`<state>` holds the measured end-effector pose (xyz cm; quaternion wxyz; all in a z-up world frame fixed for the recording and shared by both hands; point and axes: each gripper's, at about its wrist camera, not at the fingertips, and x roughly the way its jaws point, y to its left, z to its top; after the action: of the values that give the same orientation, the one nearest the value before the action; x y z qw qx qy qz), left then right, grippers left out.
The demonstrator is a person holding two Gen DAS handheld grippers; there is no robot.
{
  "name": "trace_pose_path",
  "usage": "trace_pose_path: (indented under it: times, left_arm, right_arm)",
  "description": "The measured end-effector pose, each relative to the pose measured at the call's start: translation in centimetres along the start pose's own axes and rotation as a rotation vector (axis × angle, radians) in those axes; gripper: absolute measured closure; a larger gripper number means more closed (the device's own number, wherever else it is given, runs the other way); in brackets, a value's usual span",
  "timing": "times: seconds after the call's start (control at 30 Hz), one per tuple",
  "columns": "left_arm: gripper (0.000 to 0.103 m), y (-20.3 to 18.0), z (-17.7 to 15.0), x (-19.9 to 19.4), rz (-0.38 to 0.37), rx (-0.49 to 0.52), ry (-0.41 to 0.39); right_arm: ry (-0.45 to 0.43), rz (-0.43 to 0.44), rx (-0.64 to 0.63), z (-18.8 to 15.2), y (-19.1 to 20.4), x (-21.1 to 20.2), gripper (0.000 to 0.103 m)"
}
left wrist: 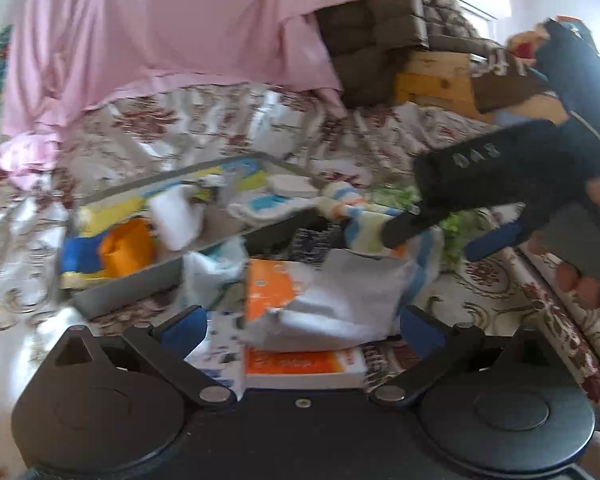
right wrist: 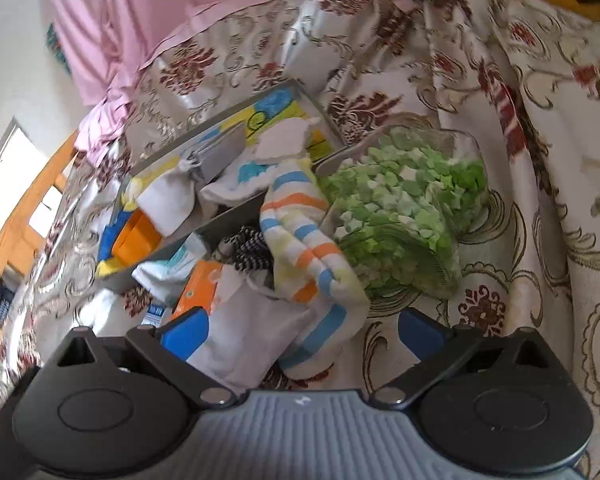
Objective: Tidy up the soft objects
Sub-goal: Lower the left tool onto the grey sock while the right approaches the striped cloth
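A grey tray (left wrist: 172,276) (right wrist: 228,216) on the bed holds white socks (left wrist: 176,216) (right wrist: 168,204) and an orange cloth (left wrist: 128,248) (right wrist: 134,238). Striped socks (right wrist: 304,240) (left wrist: 364,220) drape over the tray's near edge onto a white cloth (left wrist: 340,300) (right wrist: 252,340). My left gripper (left wrist: 304,324) is open, its fingers on either side of the white cloth and an orange box (left wrist: 272,284). My right gripper (right wrist: 304,332) is open around the white cloth and the striped socks' toes. In the left wrist view the right gripper (left wrist: 432,236) hovers over the socks.
A clear bag of green pieces (right wrist: 404,200) lies right of the tray. A black-and-white striped cloth (right wrist: 252,252) sits beside the orange box (right wrist: 200,288). A pink sheet (left wrist: 160,32) and a brown quilted cushion (left wrist: 380,28) lie behind, on the floral bedspread (right wrist: 500,140).
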<state>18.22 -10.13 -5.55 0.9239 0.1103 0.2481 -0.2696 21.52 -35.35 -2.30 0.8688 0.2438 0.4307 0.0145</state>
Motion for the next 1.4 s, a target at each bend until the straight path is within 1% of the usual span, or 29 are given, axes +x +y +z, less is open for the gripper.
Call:
trace_pose_path:
  times: [0.07,0.17,0.33,0.5,0.6,0.67,0.7,0.73,0.77,0.83,0.87,0.9,0.97,1.0,1.07,1.1,1.17,1.27,1.4]
  left_arm:
    - [0.001,-0.4,-0.2,1.0,-0.032,0.024,0.007]
    - [0.001,-1.1,-0.2,2.3,-0.047,0.082,0.028]
    - [0.001,-1.8,0.2,3.4,-0.067,0.155,0.033]
    - [0.002,-1.6,0.3,4.2,-0.091,0.149,0.062]
    - [0.007,-1.4,0.3,4.8,-0.092,0.133,0.098]
    - [0.013,-1.2,0.3,4.9,-0.082,0.119,0.118]
    - [0.015,-1.1,0.4,4.9,-0.077,0.113,0.119]
    - [0.018,-1.0,0.4,4.8,-0.075,0.109,0.116]
    - [0.025,-0.8,0.5,4.8,-0.076,0.103,0.115]
    - [0.032,-0.6,0.7,4.7,-0.078,0.085,0.114]
    - [0.039,-0.5,0.7,4.7,-0.082,0.077,0.112]
    - [0.042,-0.4,0.8,4.6,-0.086,0.068,0.111]
    - [0.054,-0.2,0.9,4.6,-0.091,0.053,0.113]
    - [0.057,-0.2,0.9,4.6,-0.094,0.047,0.114]
    - [0.067,-0.1,1.0,4.5,-0.103,0.029,0.118]
    - [0.07,0.0,1.0,4.4,-0.104,0.018,0.116]
    - [0.078,0.3,1.1,4.3,-0.114,-0.011,0.118]
    - [0.085,0.7,1.2,4.2,-0.117,-0.06,0.119]
    - [0.088,1.6,1.6,3.8,-0.071,-0.113,0.101]
  right_arm:
    - [-0.01,-0.005,0.021,0.2,-0.3,0.4,0.0]
    - [-0.022,0.001,0.062,0.5,-0.6,1.0,0.0]
    - [0.009,0.038,0.152,0.8,-1.3,2.4,0.0]
    - [0.04,0.086,0.204,0.8,-1.9,3.4,0.001]
    - [0.052,0.123,0.23,0.8,-2.1,3.8,0.003]
    - [0.053,0.156,0.239,0.8,-2.1,3.8,0.003]
    - [0.052,0.171,0.24,0.8,-2.1,3.8,0.003]
    - [0.049,0.186,0.24,0.8,-2.1,3.7,0.004]
    - [0.043,0.202,0.241,0.9,-2.1,3.6,0.004]
    - [0.028,0.224,0.245,1.0,-2.1,3.3,0.004]
    - [0.022,0.239,0.249,1.0,-2.1,3.3,0.006]
    - [0.017,0.251,0.252,1.1,-2.1,3.2,0.006]
    - [0.01,0.266,0.252,1.2,-2.1,3.1,0.009]
    - [0.007,0.271,0.248,1.3,-2.1,3.0,0.009]
    - [0.004,0.272,0.241,1.3,-2.0,3.0,0.014]
    - [0.005,0.271,0.237,1.3,-2.0,3.0,0.017]
    - [0.006,0.267,0.234,1.3,-2.0,3.0,0.021]
    - [0.0,0.259,0.227,1.3,-1.9,3.0,0.026]
    - [-0.013,0.261,0.224,1.3,-2.1,2.8,0.032]
